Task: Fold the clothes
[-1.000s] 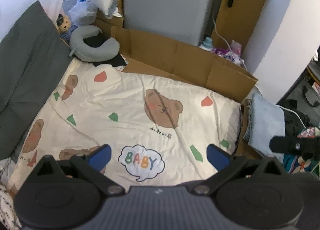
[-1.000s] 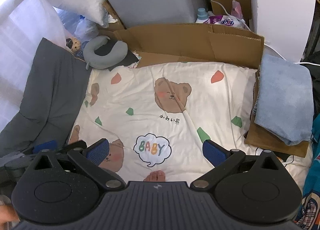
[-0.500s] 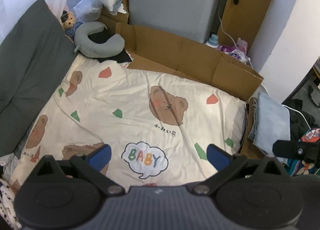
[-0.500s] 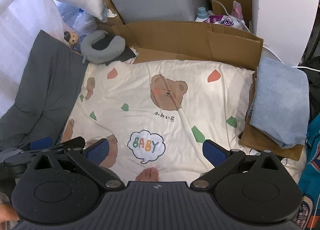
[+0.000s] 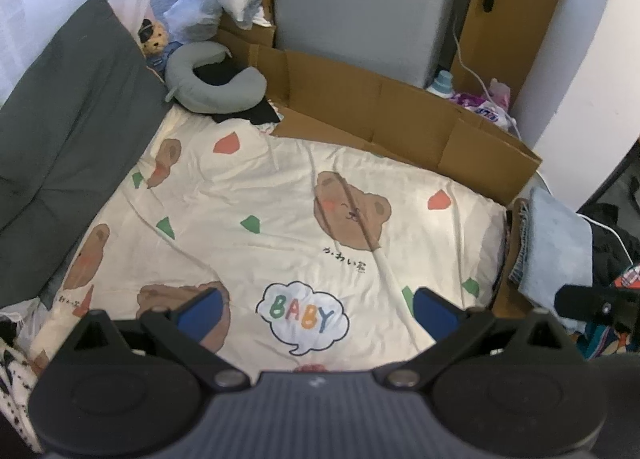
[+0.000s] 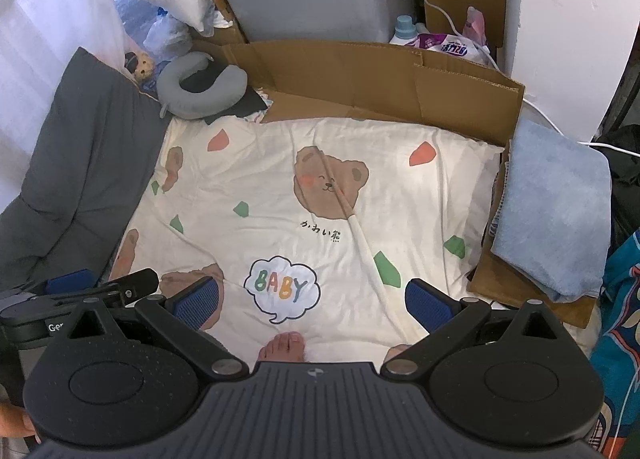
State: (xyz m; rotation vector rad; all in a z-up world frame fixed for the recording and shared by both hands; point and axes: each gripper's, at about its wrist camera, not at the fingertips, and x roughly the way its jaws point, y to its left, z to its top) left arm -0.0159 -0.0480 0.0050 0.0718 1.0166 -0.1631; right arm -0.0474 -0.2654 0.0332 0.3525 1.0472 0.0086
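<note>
Overhead, both grippers hang above the cream bear-print blanket, touching nothing. Left gripper has its jaws spread wide and empty; right gripper is likewise spread. Folded blue clothes lie on cardboard just beside the blanket's right edge. Bare toes rest on the blanket's near edge.

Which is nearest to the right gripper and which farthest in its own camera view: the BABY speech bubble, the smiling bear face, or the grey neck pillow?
Measured from the right gripper:
1. BABY speech bubble, just ahead between the open fingers.
2. Smiling bear face, farther up the blanket, near its middle.
3. Grey neck pillow, beyond the blanket's far left corner.
</note>
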